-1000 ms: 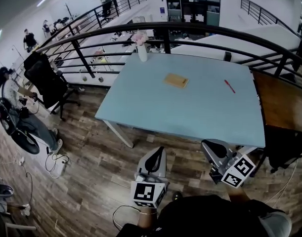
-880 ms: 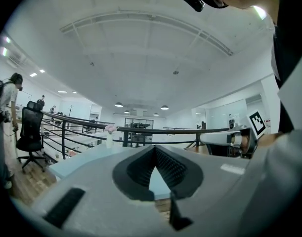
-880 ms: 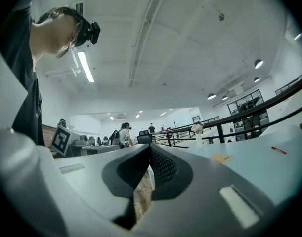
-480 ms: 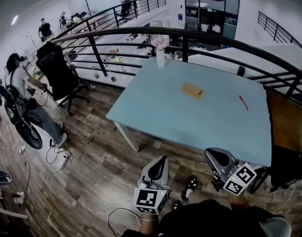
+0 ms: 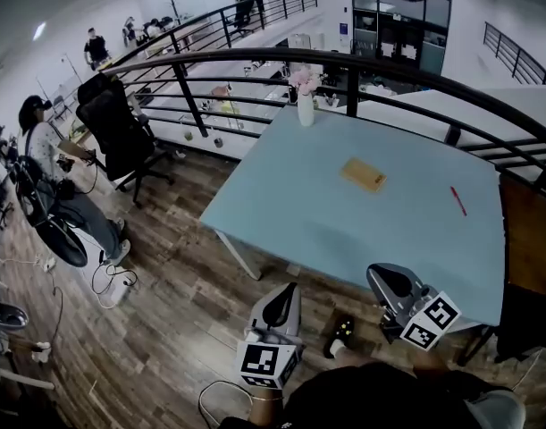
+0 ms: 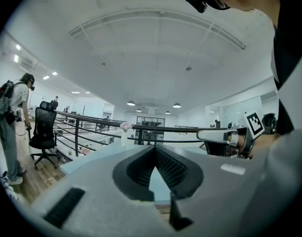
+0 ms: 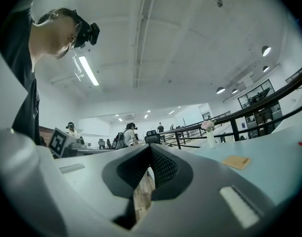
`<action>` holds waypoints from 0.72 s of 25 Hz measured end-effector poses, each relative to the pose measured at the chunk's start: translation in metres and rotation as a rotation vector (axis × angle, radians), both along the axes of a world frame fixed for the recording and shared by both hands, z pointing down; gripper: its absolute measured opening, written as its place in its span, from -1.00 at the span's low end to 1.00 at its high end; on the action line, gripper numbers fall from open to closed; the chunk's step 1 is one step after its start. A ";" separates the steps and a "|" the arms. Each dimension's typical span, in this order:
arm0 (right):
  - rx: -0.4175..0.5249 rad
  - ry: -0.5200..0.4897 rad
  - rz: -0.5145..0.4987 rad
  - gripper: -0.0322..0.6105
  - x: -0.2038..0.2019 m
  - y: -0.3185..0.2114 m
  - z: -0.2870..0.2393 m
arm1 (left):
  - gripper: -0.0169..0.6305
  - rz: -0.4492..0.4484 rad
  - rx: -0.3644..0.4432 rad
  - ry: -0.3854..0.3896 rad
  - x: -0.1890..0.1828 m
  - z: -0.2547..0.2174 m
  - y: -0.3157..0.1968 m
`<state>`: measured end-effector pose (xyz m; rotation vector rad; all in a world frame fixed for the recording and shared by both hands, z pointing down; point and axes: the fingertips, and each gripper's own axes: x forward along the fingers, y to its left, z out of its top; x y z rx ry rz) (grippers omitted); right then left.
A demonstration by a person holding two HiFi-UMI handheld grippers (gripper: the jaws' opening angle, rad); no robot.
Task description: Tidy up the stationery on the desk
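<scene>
A pale blue desk stands ahead in the head view. On it lie a tan notebook near the middle and a red pen toward the right. My left gripper is shut and empty, held short of the desk's near edge over the wooden floor. My right gripper is shut and empty too, close to the desk's near right edge. The left gripper view shows its jaws meeting, with the desk beyond. The right gripper view shows its jaws closed, and the notebook at right.
A white vase of pink flowers stands at the desk's far edge against a black railing. A black office chair and a person are at left. A brown desk adjoins on the right. Cables lie on the floor.
The view has shifted so the desk sits further right and nearer. Both grippers stayed shut and moved along with me toward the desk.
</scene>
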<state>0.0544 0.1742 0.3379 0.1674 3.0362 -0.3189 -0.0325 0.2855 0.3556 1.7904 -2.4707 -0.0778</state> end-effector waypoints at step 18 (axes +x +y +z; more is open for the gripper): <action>-0.079 -0.005 0.116 -0.87 -0.057 -0.147 0.028 | -0.95 0.069 -0.068 -0.021 -0.067 0.014 -0.138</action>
